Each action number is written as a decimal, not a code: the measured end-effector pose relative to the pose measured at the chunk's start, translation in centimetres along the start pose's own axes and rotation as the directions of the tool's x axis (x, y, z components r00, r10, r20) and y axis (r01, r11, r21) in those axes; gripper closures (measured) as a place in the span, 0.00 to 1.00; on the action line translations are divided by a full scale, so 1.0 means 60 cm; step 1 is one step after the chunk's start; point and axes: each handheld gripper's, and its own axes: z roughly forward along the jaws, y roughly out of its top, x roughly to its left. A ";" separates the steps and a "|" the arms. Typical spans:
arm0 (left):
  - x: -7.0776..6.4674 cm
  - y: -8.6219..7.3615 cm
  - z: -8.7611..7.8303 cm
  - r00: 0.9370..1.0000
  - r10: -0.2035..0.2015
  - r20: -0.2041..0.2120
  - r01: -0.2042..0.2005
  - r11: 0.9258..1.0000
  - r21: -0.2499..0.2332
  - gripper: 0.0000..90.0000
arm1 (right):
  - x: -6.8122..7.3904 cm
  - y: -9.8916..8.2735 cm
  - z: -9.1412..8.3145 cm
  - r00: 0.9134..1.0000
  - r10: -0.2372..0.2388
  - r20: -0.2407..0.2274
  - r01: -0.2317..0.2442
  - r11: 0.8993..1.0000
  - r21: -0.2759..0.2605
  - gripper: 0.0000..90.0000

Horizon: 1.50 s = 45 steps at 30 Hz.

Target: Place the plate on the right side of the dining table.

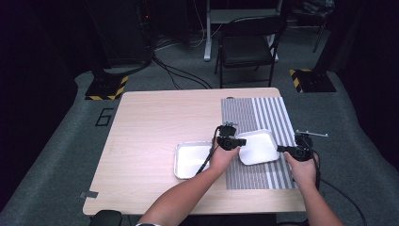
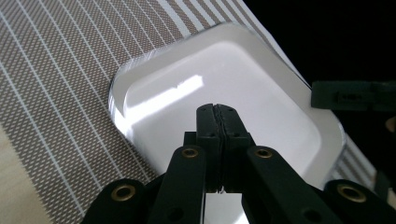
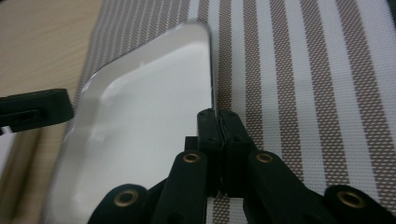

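- White tray (image 1: 258,147) sits on the striped mat (image 1: 254,113) at the right half of the wooden worktop (image 1: 150,122), tilted out of line with the mat's stripes.
- Left claw (image 1: 231,141) is at the tray's left edge; in the left gripper view its jaws stand pressed together over the near rim (image 2: 140,140). Whether the rim is pinched between them cannot be told.
- Right claw (image 1: 282,149) is at the tray's right edge; in the right gripper view the jaws stand closed right at the rim (image 3: 211,70), and again a pinch on it cannot be confirmed.
- Key relation: the tray lies directly between the two claws, which face each other across it. Both hands are equally near, one at each side.
- Second white tray (image 1: 190,160) rests on bare wood just left of the mat, beside the left hand (image 1: 221,160) and close to the first tray.
- Judgement: a two-sided lift or shift of the tray on the mat appears to be in hand; an even rise on both sides would be needed, or the tray may tip or slip.
- Risk: the shallow, smooth rim offers little purchase.
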 end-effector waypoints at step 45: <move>0.031 -0.025 0.007 0.997 -0.066 -0.027 0.067 0.997 0.048 0.86 | -0.026 -0.019 0.020 0.994 0.087 0.063 -0.085 0.996 -0.039 0.99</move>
